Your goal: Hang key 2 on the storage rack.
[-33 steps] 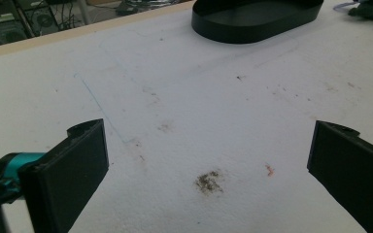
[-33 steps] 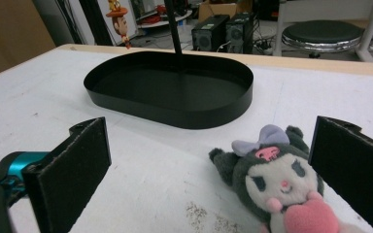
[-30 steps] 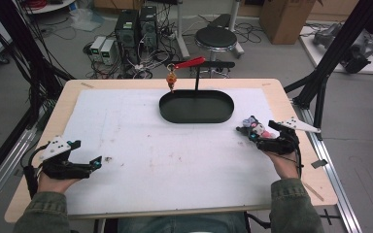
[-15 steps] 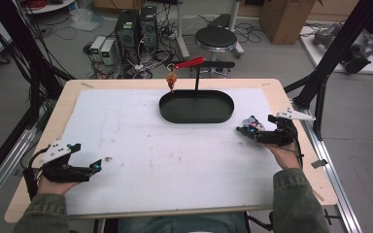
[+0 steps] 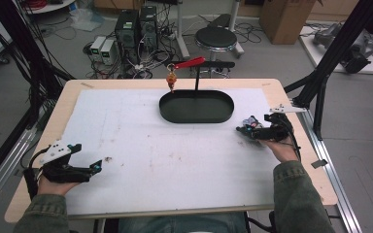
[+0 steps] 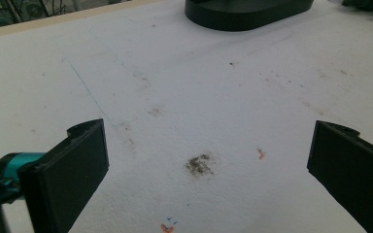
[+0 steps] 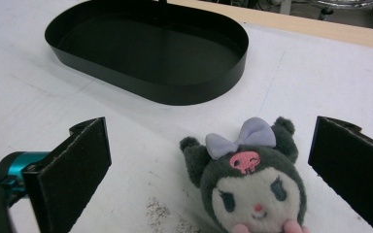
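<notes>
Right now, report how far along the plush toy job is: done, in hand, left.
Done: the right gripper is lined up on the plush toy, which lies on the white mat between its open jaws. In hand: nothing is gripped yet; the jaws stand clear of the toy. Left: closing on it and probably carrying it to the empty black tray. The left gripper rests open at the near left.

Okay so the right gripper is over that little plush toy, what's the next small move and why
Probably ease the right gripper forward and close on the plush toy. Its jaws stand wide open on either side of the toy, not touching it, and the toy lies on the white mat just short of the black tray.
</notes>
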`<action>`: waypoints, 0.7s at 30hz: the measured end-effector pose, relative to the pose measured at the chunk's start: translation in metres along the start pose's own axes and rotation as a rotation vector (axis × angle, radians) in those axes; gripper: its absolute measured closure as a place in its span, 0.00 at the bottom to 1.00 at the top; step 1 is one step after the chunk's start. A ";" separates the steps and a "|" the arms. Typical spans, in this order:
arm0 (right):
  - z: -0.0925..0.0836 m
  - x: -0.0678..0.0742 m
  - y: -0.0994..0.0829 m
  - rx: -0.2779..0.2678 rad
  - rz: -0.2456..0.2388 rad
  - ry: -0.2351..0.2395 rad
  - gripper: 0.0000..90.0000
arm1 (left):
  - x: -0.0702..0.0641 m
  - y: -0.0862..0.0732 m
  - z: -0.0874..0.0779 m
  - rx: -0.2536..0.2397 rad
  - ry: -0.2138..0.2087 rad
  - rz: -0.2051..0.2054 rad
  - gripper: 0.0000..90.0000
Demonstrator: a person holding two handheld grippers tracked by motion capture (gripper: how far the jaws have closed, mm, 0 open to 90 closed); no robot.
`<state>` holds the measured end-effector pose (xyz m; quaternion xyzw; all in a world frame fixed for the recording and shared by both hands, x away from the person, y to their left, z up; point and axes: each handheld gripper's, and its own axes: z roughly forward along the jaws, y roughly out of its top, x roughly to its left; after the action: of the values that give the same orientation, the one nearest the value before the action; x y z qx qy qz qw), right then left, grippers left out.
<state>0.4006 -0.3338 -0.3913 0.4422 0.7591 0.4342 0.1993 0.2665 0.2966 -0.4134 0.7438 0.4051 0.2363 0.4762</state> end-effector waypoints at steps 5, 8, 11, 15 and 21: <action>0.002 -0.003 0.007 0.017 -0.031 -0.012 0.00 | 0.001 -0.001 0.001 0.007 -0.005 -0.004 0.02; 0.004 -0.006 0.011 0.039 -0.021 -0.004 0.00 | 0.001 -0.001 0.001 0.007 -0.008 -0.004 0.02; 0.008 -0.009 0.015 0.073 -0.036 -0.001 0.00 | 0.001 -0.001 0.001 0.004 -0.008 -0.006 0.02; 0.014 -0.013 0.021 0.139 -0.069 -0.018 0.00 | 0.002 -0.001 0.000 0.005 -0.011 -0.004 0.02; 0.021 -0.019 0.023 0.212 -0.096 -0.033 0.01 | 0.003 -0.001 0.001 0.006 -0.008 -0.008 0.02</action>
<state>0.4363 -0.3350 -0.3853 0.4311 0.8177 0.3339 0.1843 0.2686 0.2991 -0.4150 0.7444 0.4069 0.2303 0.4766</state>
